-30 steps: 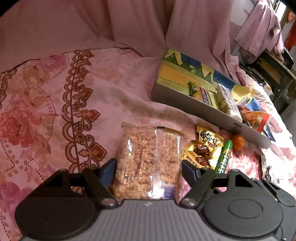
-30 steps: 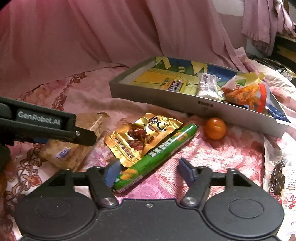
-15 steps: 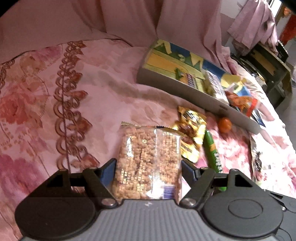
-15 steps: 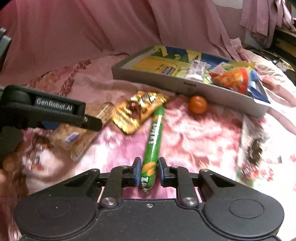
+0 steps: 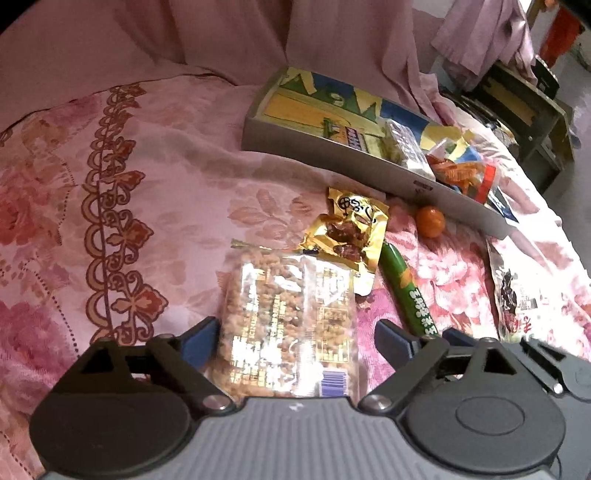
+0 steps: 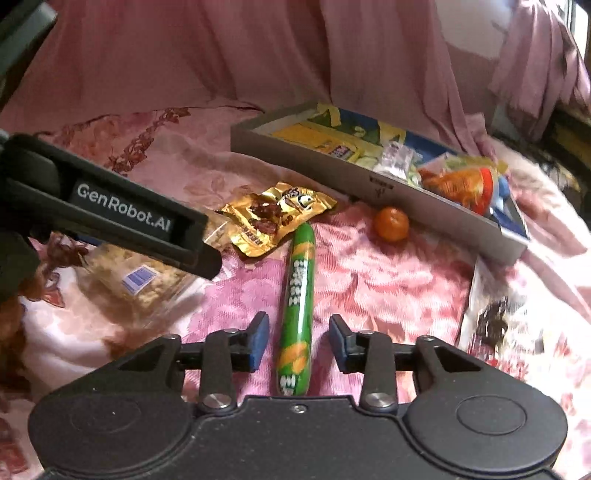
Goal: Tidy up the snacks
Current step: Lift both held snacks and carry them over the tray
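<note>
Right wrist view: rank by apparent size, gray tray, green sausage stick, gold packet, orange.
1. gray tray
2. green sausage stick and gold packet: too close to rank, and the stick lies nearer the camera
3. orange

Soft bed under a pink floral bedspread [image 5: 155,192], with a brown ornamental border [image 5: 110,221]. Behind, plain pink curtain [image 6: 221,55] in long folds. Far right, dark wooden furniture [image 5: 532,110], pink cloth [image 5: 480,33] draped above. Dim, warm light.

The right claw [image 6: 298,341], closed on the green sausage stick [image 6: 297,306] half a second ago, now stands open; the stick lies between its fingers.
</note>
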Available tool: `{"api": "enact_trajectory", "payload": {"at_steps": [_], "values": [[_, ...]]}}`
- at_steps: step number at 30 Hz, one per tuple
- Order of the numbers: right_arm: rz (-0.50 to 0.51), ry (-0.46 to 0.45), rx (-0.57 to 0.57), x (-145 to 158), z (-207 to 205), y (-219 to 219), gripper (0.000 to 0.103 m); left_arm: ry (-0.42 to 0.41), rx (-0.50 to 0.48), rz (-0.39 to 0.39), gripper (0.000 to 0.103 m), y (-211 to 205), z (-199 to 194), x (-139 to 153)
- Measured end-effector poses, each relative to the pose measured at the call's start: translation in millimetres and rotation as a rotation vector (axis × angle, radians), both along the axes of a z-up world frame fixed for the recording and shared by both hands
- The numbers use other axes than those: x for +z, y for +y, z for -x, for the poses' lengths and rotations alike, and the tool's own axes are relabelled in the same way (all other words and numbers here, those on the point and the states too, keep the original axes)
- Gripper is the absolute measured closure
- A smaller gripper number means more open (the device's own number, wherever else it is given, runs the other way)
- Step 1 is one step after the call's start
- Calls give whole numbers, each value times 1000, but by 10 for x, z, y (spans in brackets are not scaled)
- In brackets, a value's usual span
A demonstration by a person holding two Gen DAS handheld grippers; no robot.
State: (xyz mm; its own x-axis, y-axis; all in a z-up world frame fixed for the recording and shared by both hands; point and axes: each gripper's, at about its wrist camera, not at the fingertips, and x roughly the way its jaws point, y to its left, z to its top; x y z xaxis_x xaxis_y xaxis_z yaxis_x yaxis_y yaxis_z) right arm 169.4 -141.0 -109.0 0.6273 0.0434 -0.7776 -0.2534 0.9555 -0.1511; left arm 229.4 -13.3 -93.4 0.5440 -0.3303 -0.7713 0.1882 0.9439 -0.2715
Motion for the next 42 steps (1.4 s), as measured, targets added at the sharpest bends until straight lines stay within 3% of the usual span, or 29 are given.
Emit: {"api": "enact_trajectory", "payload": {"at_steps": [3, 6, 8, 12, 15, 16, 32, 42], "values": [[53, -33, 15, -39, -20, 51, 55, -6, -15, -24, 11, -28, 14, -6], [81, -45, 29, -55, -14, 73, 54, -20, -25, -97, 22, -89, 34, -3], [86, -47, 33, -56, -8, 75, 56, -29, -29, -134, 24, -123, 48, 0], [56, -39, 39, -68, 5, 76, 71, -41, -22, -150, 26, -153, 72, -1], [46, -39, 39, -75, 17, 99, 76, -47, -14, -157, 27, -166, 85, 5], [53, -43, 45, -78, 22, 107, 82, -49, -8, -155, 27, -164, 89, 10], [338, -179, 201, -116, 252, 291, 85, -41, 89, -72, 27, -27, 207, 114], [364, -287, 177, 97, 278, 220, 85, -66, 116, -64, 27, -65, 176, 306]]}}
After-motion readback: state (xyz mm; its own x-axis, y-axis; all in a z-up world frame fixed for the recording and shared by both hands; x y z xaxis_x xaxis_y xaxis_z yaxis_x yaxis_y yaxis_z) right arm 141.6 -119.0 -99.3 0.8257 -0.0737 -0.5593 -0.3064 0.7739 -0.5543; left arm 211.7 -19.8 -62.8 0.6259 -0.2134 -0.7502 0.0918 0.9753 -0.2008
